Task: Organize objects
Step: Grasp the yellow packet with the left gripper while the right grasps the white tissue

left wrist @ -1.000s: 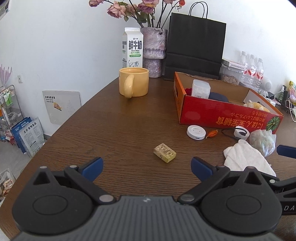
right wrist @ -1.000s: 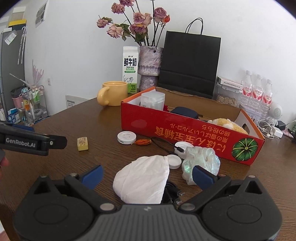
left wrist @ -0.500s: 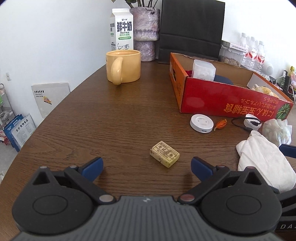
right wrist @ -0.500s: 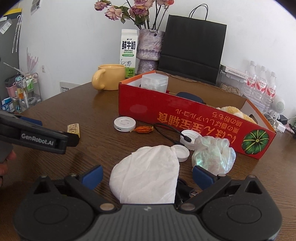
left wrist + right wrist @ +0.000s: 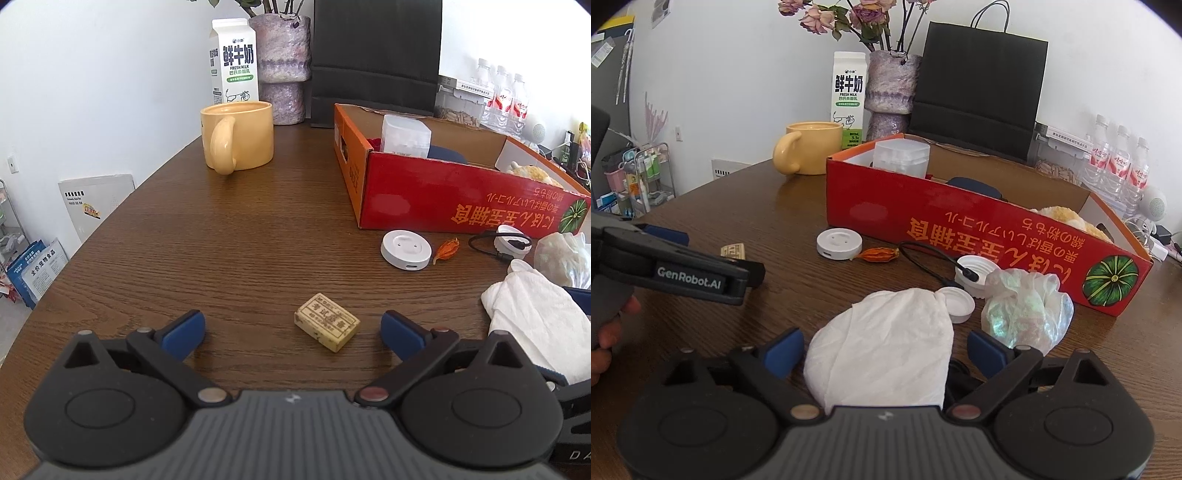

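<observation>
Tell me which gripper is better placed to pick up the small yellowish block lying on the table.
Left. The left gripper is open with the yellowish block lying between its fingertips, untouched. The right gripper straddles the white cloth instead, its jaws just closing, away from the block.

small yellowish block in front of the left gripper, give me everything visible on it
The block is a small rectangular bar, pale yellow to cream, looking like a worn eraser with scuffed, speckled sides. Its top face carries a framed panel of dark printed characters, too small to read. It lies flat on the wooden table, turned diagonally to the left gripper, between its open blue fingertips and nearer the right one, touching neither. Nothing else touches it. In the right wrist view only its top shows behind the left gripper's finger.
</observation>
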{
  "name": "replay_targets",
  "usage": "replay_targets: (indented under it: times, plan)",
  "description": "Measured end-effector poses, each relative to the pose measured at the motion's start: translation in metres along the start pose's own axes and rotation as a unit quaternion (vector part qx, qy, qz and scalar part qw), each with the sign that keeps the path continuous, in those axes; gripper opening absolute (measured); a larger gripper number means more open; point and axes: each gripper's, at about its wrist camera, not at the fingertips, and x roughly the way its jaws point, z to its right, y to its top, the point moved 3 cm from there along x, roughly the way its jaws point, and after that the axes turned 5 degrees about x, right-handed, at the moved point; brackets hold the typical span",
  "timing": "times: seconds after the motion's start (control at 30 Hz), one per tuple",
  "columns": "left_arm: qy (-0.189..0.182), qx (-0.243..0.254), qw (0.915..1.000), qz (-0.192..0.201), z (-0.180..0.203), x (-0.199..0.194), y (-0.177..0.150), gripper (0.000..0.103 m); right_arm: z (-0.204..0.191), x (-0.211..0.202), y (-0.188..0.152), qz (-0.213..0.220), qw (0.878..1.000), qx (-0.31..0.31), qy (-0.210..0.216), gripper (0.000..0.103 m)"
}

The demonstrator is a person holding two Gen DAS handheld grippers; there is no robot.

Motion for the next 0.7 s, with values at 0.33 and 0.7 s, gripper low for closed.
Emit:
replay_targets:
  times: [0.33,0.7]
  plan:
    - [0.0,0.0,1.0,0.0,-0.0002,0.0002,0.0001,0.103,-0.0075,-0.0085,-0.0014,0.016,1.0,-0.026,-0.004,0.071]
    - [-0.008,0.006,0.9999,0.001,0.0029,0.0011,0.002,0.103,-0.0101,-0.0095,-0.0021,0.018,0.999,-0.03,-0.011,0.071]
